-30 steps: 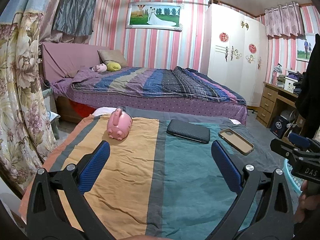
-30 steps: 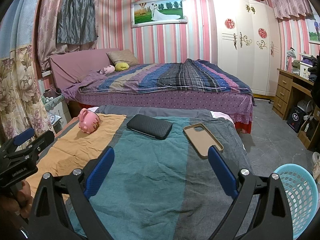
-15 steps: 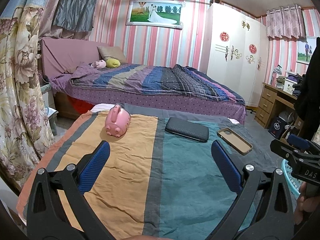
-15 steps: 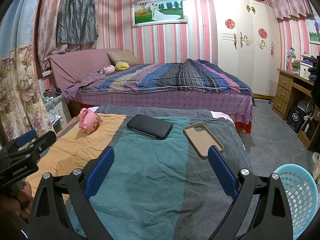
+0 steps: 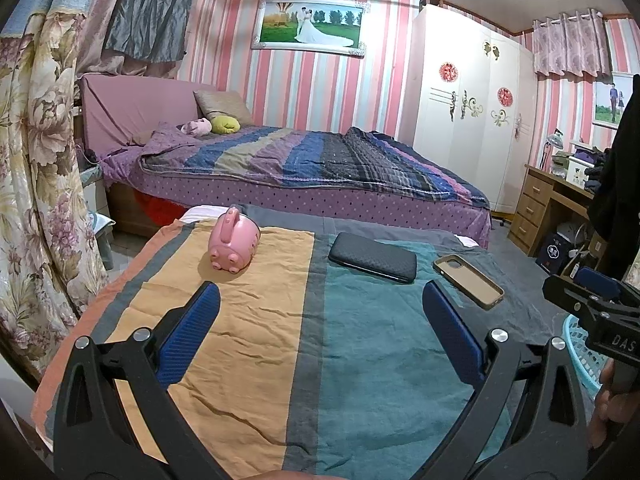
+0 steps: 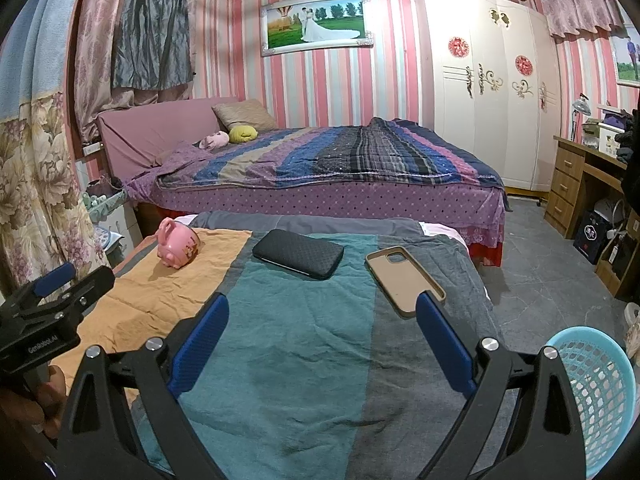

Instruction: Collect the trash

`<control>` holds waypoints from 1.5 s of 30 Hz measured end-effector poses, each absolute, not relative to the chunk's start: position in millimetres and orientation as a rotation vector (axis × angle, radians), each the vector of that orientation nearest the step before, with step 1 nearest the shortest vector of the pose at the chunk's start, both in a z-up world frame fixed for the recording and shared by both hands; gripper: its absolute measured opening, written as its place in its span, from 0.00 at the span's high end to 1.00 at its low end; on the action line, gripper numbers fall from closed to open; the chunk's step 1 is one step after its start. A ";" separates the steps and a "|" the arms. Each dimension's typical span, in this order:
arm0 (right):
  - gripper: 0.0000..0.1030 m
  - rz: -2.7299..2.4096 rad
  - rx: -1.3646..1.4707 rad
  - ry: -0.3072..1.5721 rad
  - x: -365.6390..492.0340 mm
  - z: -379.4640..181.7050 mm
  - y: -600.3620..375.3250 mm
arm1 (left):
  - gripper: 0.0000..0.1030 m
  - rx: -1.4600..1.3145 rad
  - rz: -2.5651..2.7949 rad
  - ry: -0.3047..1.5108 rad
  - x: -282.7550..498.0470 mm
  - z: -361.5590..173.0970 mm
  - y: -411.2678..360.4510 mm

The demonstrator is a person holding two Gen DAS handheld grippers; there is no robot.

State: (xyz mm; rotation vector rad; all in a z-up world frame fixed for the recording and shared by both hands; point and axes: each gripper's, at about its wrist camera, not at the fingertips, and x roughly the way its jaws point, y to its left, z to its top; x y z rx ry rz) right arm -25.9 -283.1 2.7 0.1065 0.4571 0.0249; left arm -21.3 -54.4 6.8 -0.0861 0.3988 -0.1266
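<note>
A striped cloth (image 5: 260, 340) covers a low surface in front of me. On it lie a pink piggy bank (image 5: 234, 246) (image 6: 178, 246), a black textured pouch (image 5: 372, 262) (image 6: 298, 254) and a tan phone case (image 5: 468, 280) (image 6: 404, 280). My left gripper (image 5: 319, 292) hovers open over the orange and teal stripes, holding nothing. Over the teal and grey stripes my right gripper (image 6: 322, 302) is also open and empty, its right finger just in front of the phone case. A light blue basket (image 6: 596, 392) (image 5: 576, 340) stands on the floor to the right.
A large bed (image 6: 340, 168) with a striped blanket stands behind the cloth. Floral curtains (image 5: 36, 180) hang at the left. A white wardrobe (image 6: 492, 92) and a wooden desk (image 6: 576, 184) line the right wall, with grey floor (image 6: 540, 280) between them and the bed.
The left gripper has shifted and tilted slightly, rising a little in the right wrist view. The right gripper and the objects on the cloth have stayed put.
</note>
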 end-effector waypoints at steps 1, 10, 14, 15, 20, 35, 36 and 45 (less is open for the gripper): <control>0.10 0.023 0.109 0.459 -25.4 2.5 -282.6 | 0.05 -0.086 -0.127 0.398 -21.1 6.7 -54.0; 0.10 0.022 0.107 0.459 -24.5 3.2 -284.1 | 0.05 -0.087 -0.120 0.405 -19.0 5.2 -52.3; 0.10 0.022 0.106 0.460 -24.0 3.4 -284.5 | 0.05 -0.086 -0.120 0.404 -18.8 5.1 -52.2; 0.10 0.023 0.105 0.460 -23.8 3.7 -283.8 | 0.05 -0.086 -0.119 0.405 -18.9 4.8 -52.3; 0.10 0.024 0.106 0.459 -23.3 3.2 -285.3 | 0.05 -0.086 -0.118 0.410 -19.2 3.4 -51.6; 0.10 0.026 0.108 0.460 -24.2 2.9 -287.9 | 0.05 -0.084 -0.119 0.418 -18.0 1.9 -52.4; 0.10 0.027 0.107 0.461 -24.3 2.9 -287.9 | 0.05 -0.085 -0.119 0.418 -18.3 2.0 -52.4; 0.10 0.027 0.106 0.460 -24.0 3.6 -288.2 | 0.05 -0.085 -0.120 0.420 -18.2 0.7 -53.8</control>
